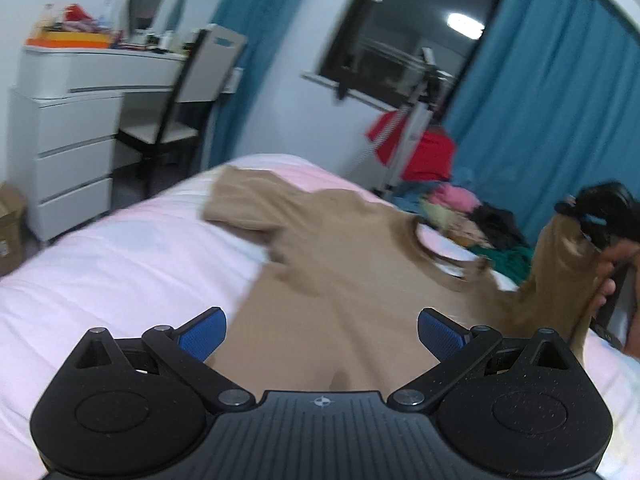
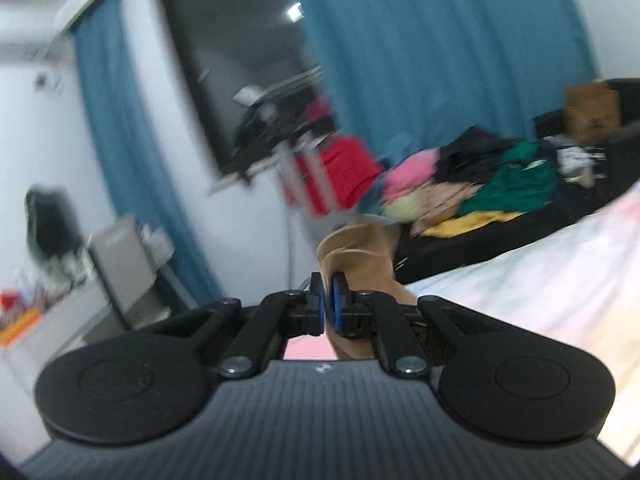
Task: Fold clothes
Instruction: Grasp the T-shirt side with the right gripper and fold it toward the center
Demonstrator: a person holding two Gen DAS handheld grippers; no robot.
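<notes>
A tan T-shirt [image 1: 340,264] lies spread on the pink and white bed [image 1: 120,264], neck hole toward the right. My left gripper [image 1: 320,332] is open, its blue pads wide apart just above the shirt's body. My right gripper [image 1: 596,216] is lifted at the right edge of the left wrist view and holds the shirt's right sleeve up. In the right wrist view my right gripper [image 2: 329,304] is shut on a bunch of the tan T-shirt [image 2: 360,252], raised above the bed [image 2: 540,280].
A pile of mixed clothes [image 2: 472,188] lies on a dark surface beyond the bed. A drying rack with red garments [image 1: 416,148] stands by the window and blue curtains [image 1: 552,104]. A white dresser [image 1: 64,152] and a chair [image 1: 180,112] stand at the left.
</notes>
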